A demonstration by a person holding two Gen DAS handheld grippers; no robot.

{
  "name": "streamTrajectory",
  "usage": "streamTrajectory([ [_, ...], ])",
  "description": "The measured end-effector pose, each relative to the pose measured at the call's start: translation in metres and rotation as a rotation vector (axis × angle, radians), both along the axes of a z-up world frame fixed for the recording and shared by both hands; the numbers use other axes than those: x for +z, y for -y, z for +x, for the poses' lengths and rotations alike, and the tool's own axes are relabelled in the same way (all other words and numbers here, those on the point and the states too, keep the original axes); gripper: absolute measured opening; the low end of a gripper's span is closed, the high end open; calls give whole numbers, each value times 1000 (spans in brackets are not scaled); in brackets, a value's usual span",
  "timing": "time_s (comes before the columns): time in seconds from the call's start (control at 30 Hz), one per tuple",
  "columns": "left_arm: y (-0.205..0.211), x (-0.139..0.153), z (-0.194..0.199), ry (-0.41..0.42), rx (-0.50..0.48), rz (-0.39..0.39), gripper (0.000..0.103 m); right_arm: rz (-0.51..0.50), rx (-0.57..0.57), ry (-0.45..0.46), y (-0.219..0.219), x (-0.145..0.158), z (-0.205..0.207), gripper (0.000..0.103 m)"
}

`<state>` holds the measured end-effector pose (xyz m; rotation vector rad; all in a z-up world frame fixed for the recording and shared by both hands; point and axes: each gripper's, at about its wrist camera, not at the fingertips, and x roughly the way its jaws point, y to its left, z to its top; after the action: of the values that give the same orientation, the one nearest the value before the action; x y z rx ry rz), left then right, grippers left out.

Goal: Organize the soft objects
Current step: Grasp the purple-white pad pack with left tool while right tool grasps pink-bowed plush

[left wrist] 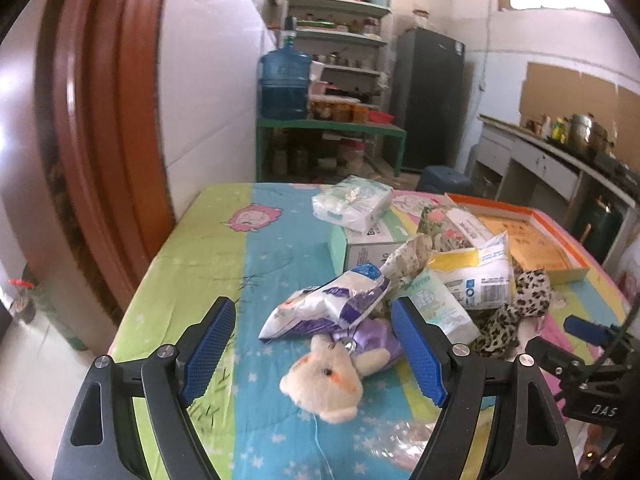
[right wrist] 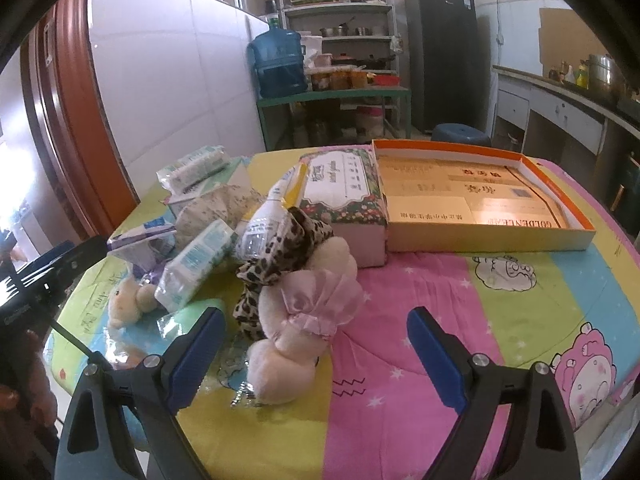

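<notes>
My left gripper (left wrist: 316, 344) is open above a small plush bear in a purple dress (left wrist: 332, 372), which lies on the colourful tablecloth (left wrist: 208, 248) between the blue pads. A white and purple packet (left wrist: 328, 308) rests on the bear's body. My right gripper (right wrist: 312, 354) is open over a cream plush toy with a pink frill (right wrist: 304, 312) and holds nothing. Beside that toy lies a leopard-print cloth (right wrist: 276, 256). Tissue packs (right wrist: 196, 268) and a flowered tissue box (right wrist: 344, 196) are heaped behind. An open orange box (right wrist: 480, 196) sits at the back right.
A yellow and white pack (left wrist: 476, 276) and a green carton (left wrist: 372, 244) with a tissue pack (left wrist: 352, 202) on top crowd the pile. Crinkled clear plastic (left wrist: 404, 440) lies near the front edge. A red door frame (left wrist: 100, 120), shelves (right wrist: 340, 12) and a counter (right wrist: 560, 100) surround the table.
</notes>
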<state>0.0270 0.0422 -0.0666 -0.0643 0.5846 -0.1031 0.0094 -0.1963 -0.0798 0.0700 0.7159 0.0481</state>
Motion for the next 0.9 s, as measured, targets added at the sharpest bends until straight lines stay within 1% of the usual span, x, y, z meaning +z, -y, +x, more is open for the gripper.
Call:
streamTrajectory([
  [0.13,7,-7,20,-9,-51,50,81,18,-9,-31,4,-6,6,93],
  [0.23,12,-12,33,-16,-87,63,81,40,-9,-59,7,-10,11,92],
  [0.27,14,-13,37,-16,-100,73,81,44,-7,-68,7,-12,12,87],
  [0.3,17,-13,37,-14,-107,81,81,48,-3,-76,8,-13,14,77],
  [0.33,21,-15,42,-16,-118,101,81,48,-1,-84,7,-13,14,73],
  [0.37,24,-17,44,-18,-129,112,78,44,2,-93,8,-15,15,66],
  [0.4,25,-18,46,-21,-137,116,67,43,12,-94,9,-16,16,62],
  [0.43,27,-20,48,-26,-148,119,60,47,22,-92,9,-17,15,60],
  [0.47,29,-22,51,-31,-159,122,51,52,30,-90,8,-16,15,55],
  [0.5,31,-24,53,-39,-167,126,44,62,41,-88,7,-16,14,49],
  [0.57,35,-31,58,-66,-177,128,44,78,54,-88,7,-15,14,43],
  [0.6,36,-32,59,-66,-178,126,41,87,56,-86,8,-15,14,42],
  [0.73,38,-32,54,-31,-173,118,36,126,61,-68,12,-13,11,39],
  [0.8,34,-30,49,-18,-166,96,33,126,65,-51,13,-11,9,37],
  [0.9,24,-28,46,-15,-149,28,30,110,70,-28,13,-5,4,36],
])
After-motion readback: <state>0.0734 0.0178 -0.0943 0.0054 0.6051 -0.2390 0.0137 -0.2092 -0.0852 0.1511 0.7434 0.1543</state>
